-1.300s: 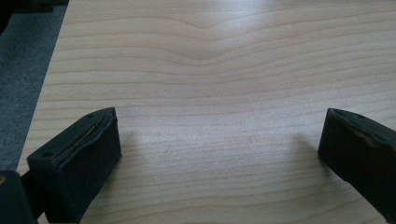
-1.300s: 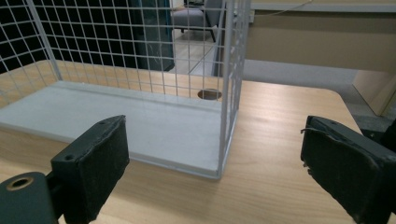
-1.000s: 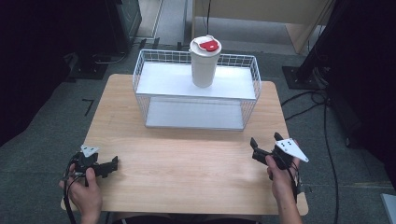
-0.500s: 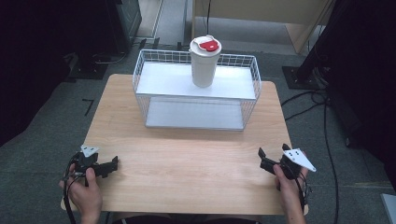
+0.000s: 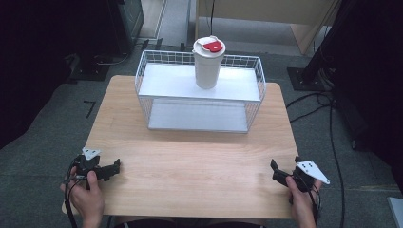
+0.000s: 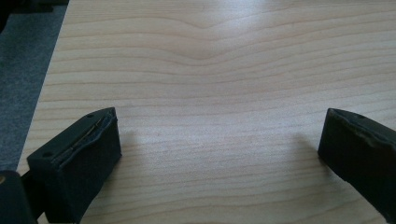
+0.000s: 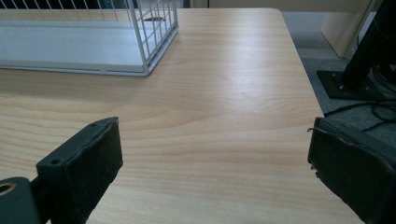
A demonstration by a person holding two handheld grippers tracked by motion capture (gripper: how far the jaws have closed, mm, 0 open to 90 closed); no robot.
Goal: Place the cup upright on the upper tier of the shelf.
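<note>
From the high view, I hold my left gripper [image 5: 113,167] low over the near left corner of the wooden table [image 5: 190,156] and my right gripper [image 5: 275,172] over the near right corner, the two well apart. At the far side of the table stands a white wire basket [image 5: 199,102] with a white floor, and inside it, toward its back wall, a white cup [image 5: 208,64] stands upright with a white lid bearing a red patch. Bare wood lies between my grippers and the basket; nothing stands in the way. Around the table the floor is grey carpet, with dark stands and cables [image 5: 328,109] at the right.

In the left gripper view, my left gripper [image 6: 219,140] has its jaws spread wide, with bare wood grain between them and a strip of grey floor [image 6: 23,84] past the table edge at the left. Here the basket and cup are out of frame.

In the right gripper view, my right gripper [image 7: 215,158] is likewise spread wide over bare wood. Ahead at the upper left I see the basket's near corner [image 7: 149,51] and its white floor. At the right, beyond the table edge, a black stand base [image 7: 350,79] sits on the carpet with cables beside it.
</note>
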